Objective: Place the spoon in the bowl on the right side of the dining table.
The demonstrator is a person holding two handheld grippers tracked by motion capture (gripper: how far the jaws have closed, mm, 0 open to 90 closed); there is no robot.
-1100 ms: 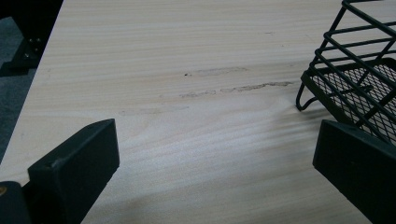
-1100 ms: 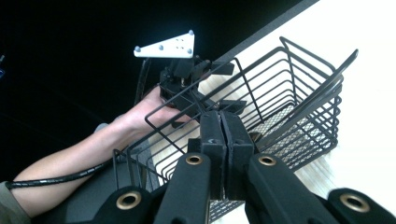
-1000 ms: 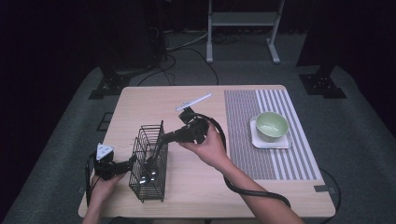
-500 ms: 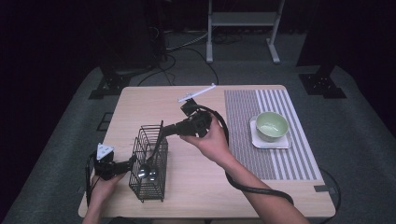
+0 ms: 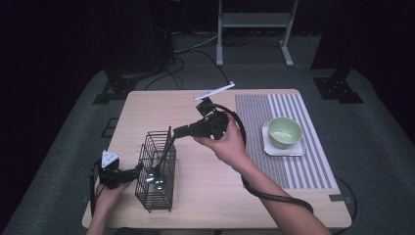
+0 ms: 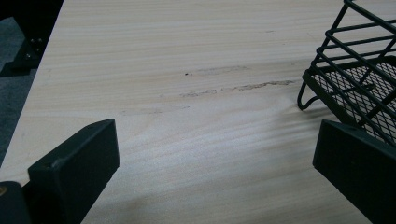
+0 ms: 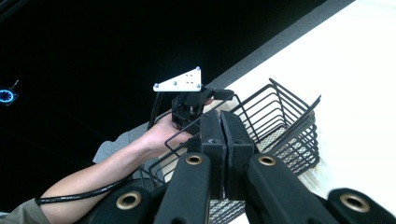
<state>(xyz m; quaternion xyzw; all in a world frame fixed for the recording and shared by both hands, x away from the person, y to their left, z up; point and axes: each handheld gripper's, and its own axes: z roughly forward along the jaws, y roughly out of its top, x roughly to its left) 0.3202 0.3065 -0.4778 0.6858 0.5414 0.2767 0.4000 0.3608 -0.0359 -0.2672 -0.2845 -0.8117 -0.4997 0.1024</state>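
Here, right gripper (image 5: 180, 131) clenched, raised above wire basket (image 5: 157, 171), left gripper (image 6: 210, 154) released beside it.

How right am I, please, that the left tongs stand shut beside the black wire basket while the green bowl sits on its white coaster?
One point is wrong: the left tongs stand open, jaws wide apart, as the left gripper view shows. They are beside the black wire basket, and the green bowl sits on its white coaster.
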